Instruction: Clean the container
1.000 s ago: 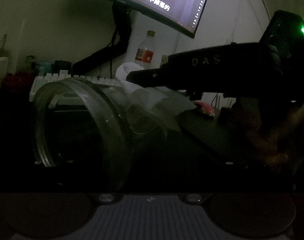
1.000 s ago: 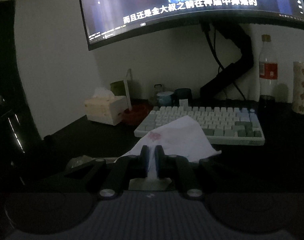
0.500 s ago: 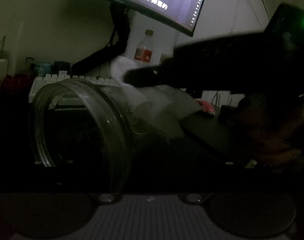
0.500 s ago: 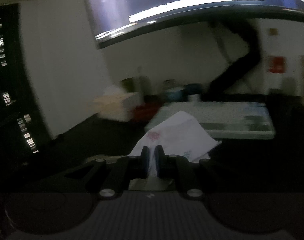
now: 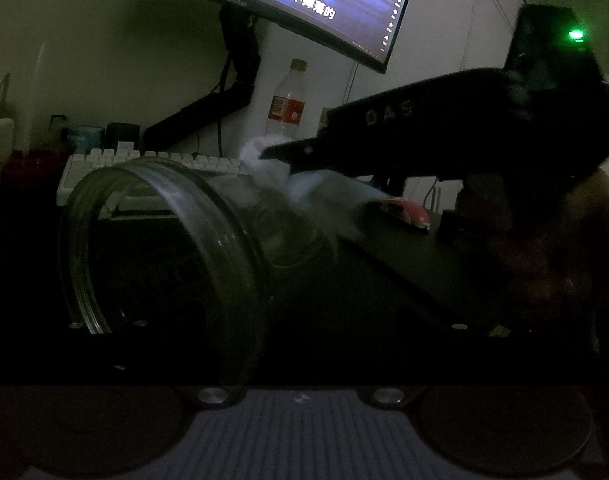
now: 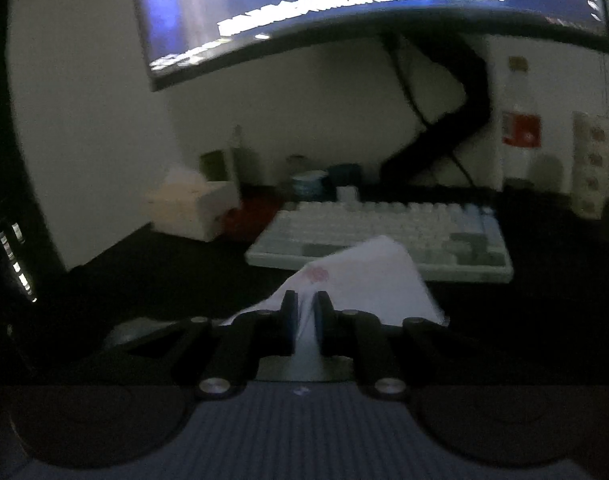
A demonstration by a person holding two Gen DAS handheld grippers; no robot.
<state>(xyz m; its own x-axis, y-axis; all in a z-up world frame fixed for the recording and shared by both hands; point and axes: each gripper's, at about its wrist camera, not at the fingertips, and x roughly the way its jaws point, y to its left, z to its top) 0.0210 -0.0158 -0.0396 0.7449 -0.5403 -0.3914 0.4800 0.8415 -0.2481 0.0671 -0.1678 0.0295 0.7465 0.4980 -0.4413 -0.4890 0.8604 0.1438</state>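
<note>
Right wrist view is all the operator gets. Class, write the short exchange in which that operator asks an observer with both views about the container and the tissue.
Operator: I see the tissue between my fingers, but no container. Where is it?
Observer: The clear container lies on its side close in the left wrist view, with its mouth towards the left of that picture.
Operator: Does my tissue reach it?
Observer: Yes. The right gripper comes in from the right, and the tissue drapes onto the container's upper wall, behind the rim. Its jaws have just been opening slightly, with the tissue between them.
</note>
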